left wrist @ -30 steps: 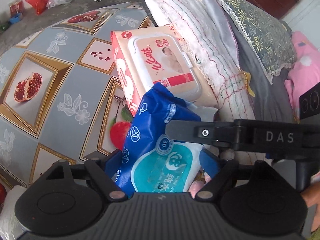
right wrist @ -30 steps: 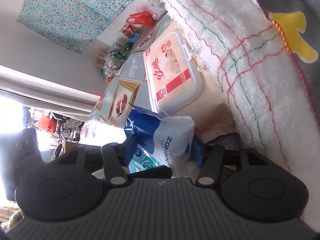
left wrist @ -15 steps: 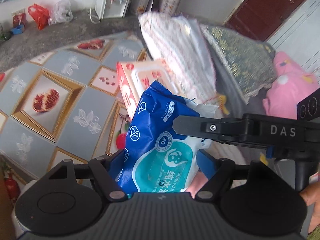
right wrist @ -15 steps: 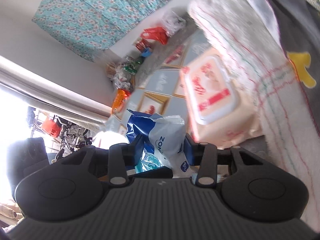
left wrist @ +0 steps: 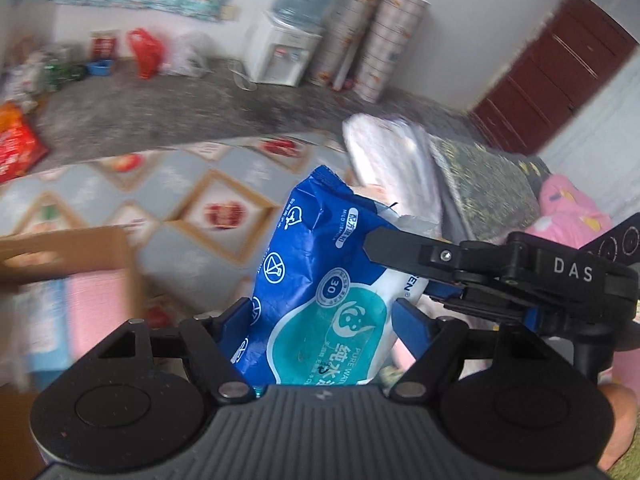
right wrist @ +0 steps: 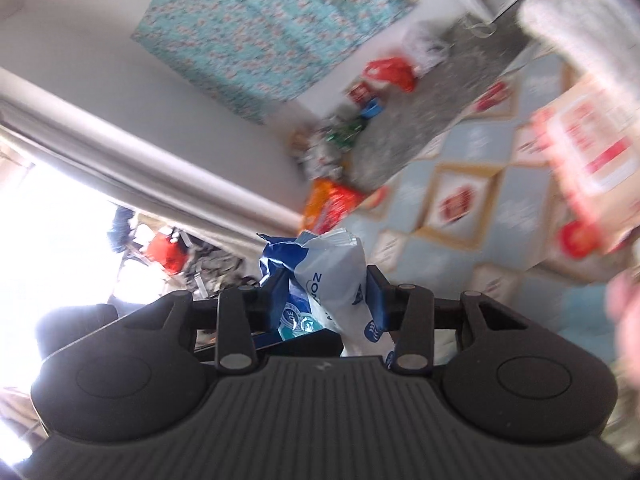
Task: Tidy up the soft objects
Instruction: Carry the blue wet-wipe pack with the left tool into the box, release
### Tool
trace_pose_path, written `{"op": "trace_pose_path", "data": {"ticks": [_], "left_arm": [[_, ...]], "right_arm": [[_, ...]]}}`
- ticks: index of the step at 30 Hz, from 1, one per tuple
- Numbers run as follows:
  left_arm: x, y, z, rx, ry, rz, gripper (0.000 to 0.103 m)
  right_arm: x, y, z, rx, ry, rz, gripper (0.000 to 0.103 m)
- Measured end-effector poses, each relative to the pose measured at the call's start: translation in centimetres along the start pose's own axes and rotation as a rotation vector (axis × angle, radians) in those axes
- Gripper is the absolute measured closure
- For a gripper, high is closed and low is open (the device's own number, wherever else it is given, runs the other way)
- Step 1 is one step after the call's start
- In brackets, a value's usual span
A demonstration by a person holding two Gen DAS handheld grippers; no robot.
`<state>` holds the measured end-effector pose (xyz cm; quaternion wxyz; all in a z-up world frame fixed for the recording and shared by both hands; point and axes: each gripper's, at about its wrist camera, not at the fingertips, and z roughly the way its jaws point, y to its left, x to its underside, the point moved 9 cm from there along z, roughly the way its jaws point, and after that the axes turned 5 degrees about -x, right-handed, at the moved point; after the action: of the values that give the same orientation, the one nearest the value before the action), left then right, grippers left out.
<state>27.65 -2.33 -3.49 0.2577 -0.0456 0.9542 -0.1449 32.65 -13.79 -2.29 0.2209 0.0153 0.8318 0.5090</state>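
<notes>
A: Where is the wipes pack (left wrist: 320, 304) now?

B: Up in the air, well above the patterned mat (left wrist: 208, 200). The left gripper (left wrist: 320, 320) has its jaws wide around the pack's broad body, and the right gripper (right wrist: 326, 294) has its jaws narrow, pinching the crimped end.

A: Are the left pads truly pressing?

B: They sit against both sides, so I judge it a hold. The film is glossy blue and teal, slack and crinkly, and the pack sags like a small cushion.

A: How should the carry go?

B: Keep both hands moving together so the film is not stretched or torn. On the left, a cardboard box (left wrist: 68, 252) with soft pink and blue things in it looks the likely home. To the right, folded quilts (left wrist: 396, 168) are stacked by the mat's edge.
</notes>
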Motion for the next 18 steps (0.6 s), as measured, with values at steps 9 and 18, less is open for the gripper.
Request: {"op": "trace_pose_path", "data": {"ticks": [9, 18], "left_arm": [[4.4, 13.1, -5.0, -0.109, 0.069, -0.207, 0.027], [12.2, 21.5, 2.4, -0.147, 0.251, -0.34, 0.04]], "right_arm": [[9.3, 5.8, 11.1, -0.006, 0.239, 0.041, 0.063], [12.8, 4.2, 13.8, 0.178, 0.294, -0.046, 0.059]]}}
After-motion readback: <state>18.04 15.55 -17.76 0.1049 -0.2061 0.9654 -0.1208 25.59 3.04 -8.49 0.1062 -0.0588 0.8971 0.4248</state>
